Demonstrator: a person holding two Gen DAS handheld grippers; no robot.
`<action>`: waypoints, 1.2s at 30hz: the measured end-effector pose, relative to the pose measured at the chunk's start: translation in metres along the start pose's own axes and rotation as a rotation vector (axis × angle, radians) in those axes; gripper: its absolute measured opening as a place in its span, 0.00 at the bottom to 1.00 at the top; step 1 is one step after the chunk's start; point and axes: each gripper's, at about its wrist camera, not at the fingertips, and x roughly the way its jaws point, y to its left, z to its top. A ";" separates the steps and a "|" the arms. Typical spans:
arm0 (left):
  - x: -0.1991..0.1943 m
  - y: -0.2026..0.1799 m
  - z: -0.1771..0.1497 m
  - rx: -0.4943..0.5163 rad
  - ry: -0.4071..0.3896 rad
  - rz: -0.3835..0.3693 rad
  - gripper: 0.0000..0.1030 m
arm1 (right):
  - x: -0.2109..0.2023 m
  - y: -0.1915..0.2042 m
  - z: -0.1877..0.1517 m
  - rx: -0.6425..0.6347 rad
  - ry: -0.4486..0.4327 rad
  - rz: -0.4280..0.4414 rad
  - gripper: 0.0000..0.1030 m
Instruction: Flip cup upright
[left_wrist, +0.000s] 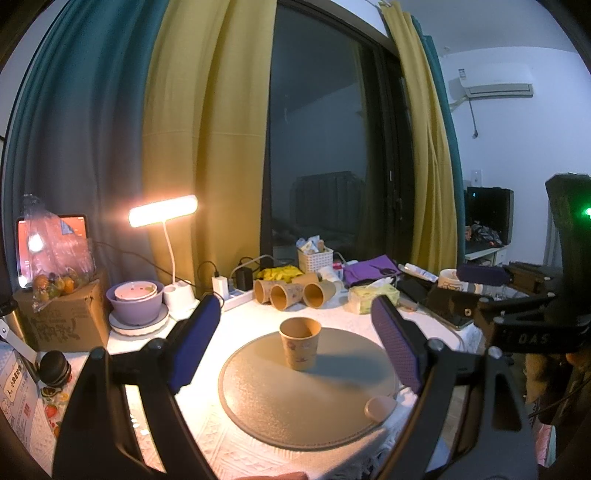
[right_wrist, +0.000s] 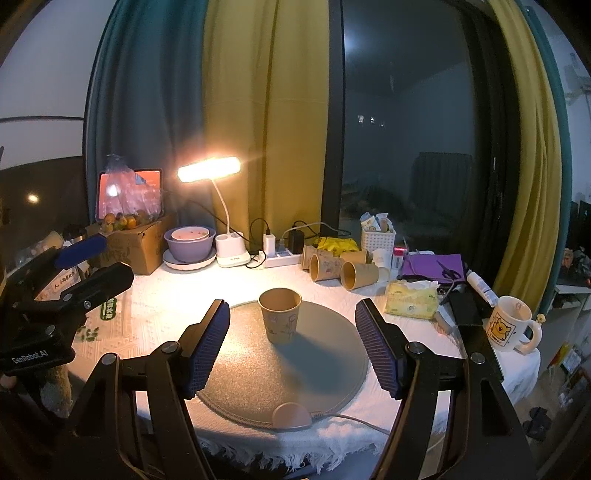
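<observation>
My cup (right_wrist: 279, 314) stands mouth-up on the mat (right_wrist: 258, 373), toward its 12 o'clock edge. Both tools, left (left_wrist: 295, 343) and right (right_wrist: 291, 347), gape empty around it. A careless sweep of either could tip it. I can't make out whether anything is inside.

Both wrist cameras look forward and slightly down along their own fingers toward the window; the left view sits left of the round mat (left_wrist: 306, 391), the right view (right_wrist: 284, 354) more centred and slightly higher; both share the upright cup (left_wrist: 300, 342) (right_wrist: 280, 314), the lamp (left_wrist: 163, 215) (right_wrist: 209, 168) and the curtains; each catches the other gripper at its edge.
</observation>
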 end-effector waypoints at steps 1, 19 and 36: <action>0.000 0.000 0.000 0.000 0.000 0.001 0.82 | 0.000 0.000 0.000 0.000 0.000 0.000 0.72; 0.000 0.001 0.000 -0.002 0.000 -0.001 0.82 | 0.001 0.001 -0.002 0.005 0.008 -0.002 0.72; -0.001 0.002 -0.002 -0.005 0.002 0.001 0.82 | 0.001 0.000 -0.001 0.007 0.010 -0.001 0.72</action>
